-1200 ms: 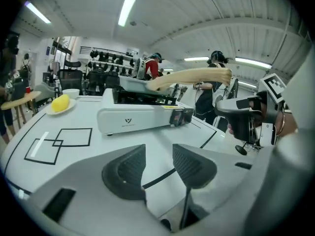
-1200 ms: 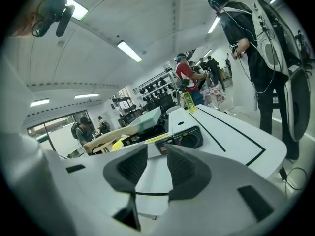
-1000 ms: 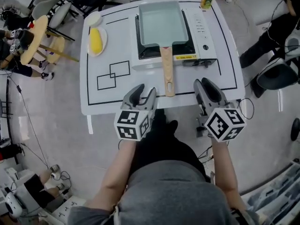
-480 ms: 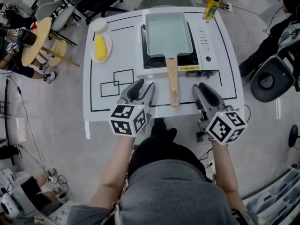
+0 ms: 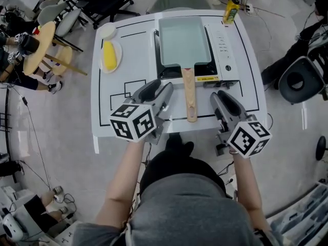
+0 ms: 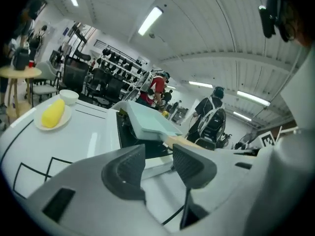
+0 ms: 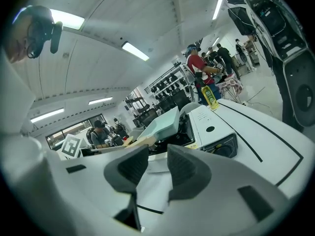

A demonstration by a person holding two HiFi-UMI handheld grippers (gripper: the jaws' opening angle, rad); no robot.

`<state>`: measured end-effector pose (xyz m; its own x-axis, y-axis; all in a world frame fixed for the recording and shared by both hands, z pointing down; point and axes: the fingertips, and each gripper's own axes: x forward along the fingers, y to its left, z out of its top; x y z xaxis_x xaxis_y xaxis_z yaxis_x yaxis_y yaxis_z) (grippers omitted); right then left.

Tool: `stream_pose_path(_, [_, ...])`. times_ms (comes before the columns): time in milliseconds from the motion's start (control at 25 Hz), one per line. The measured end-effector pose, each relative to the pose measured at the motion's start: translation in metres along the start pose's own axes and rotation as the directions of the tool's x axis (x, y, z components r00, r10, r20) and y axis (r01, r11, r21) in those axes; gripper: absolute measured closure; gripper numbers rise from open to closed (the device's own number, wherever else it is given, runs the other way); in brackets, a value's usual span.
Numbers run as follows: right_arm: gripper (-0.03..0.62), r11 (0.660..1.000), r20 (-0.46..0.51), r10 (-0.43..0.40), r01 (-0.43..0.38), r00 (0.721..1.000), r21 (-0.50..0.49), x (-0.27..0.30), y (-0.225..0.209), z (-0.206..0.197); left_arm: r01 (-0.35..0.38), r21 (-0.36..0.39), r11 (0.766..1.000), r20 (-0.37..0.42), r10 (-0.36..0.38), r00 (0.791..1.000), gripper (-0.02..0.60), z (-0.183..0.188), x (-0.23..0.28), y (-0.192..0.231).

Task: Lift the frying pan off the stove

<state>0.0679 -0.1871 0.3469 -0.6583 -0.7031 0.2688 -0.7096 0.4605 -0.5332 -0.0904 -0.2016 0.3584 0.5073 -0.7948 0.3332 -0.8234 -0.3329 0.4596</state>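
Note:
A pale green rectangular frying pan (image 5: 183, 34) rests on a white portable stove (image 5: 223, 41) at the back of the white table (image 5: 102, 111). Its wooden handle (image 5: 190, 94) points toward me. My left gripper (image 5: 158, 89) hovers over the table just left of the handle, jaws open with nothing between them. To the right of the handle, near the front edge, my right gripper (image 5: 220, 94) stands partly open and empty. The left gripper view shows the left gripper (image 6: 158, 154) with the pan (image 6: 147, 122) ahead; the right gripper view shows the right gripper (image 7: 158, 157) and the pan (image 7: 165, 123).
At the table's back left a plate (image 5: 116, 61) holds a yellow item, with a small white bowl (image 5: 106, 32) behind it. A yellow bottle (image 5: 231, 6) stands beyond the stove. Black squares (image 5: 128, 88) are drawn on the tabletop. Chairs, a round wooden table (image 5: 40, 41) and people surround the table.
My left gripper has moved forward over the table and turned toward the pan handle. The right gripper has stayed near the front edge. The pan has not moved.

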Motion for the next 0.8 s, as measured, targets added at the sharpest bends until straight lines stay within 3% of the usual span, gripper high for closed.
stream_pose_path(160, [0.476, 1.0, 0.001, 0.0, 0.0, 1.0, 0.008, -0.001, 0.0, 0.0, 0.098, -0.099, 0.99, 0.004, -0.098, 0.995, 0.405, 0.015, 0.006, -0.011])
stream_pose_path(320, [0.477, 1.0, 0.002, 0.0, 0.0, 1.0, 0.026, 0.001, -0.002, -0.001, 0.202, -0.233, 0.951, -0.018, -0.212, 0.977, 0.397, 0.018, 0.021, -0.022])
stream_pose_path(600, [0.476, 0.999, 0.0, -0.009, 0.009, 1.0, 0.048, 0.002, -0.005, 0.0, 0.261, -0.467, 0.845, -0.024, -0.307, 0.951, 0.396, 0.018, 0.046, -0.027])
stream_pose_path(800, [0.476, 0.998, 0.008, -0.011, 0.01, 1.0, 0.061, 0.001, -0.005, 0.003, 0.299, -0.617, 0.728, -0.03, -0.401, 0.916, 0.396, 0.012, 0.057, -0.033])
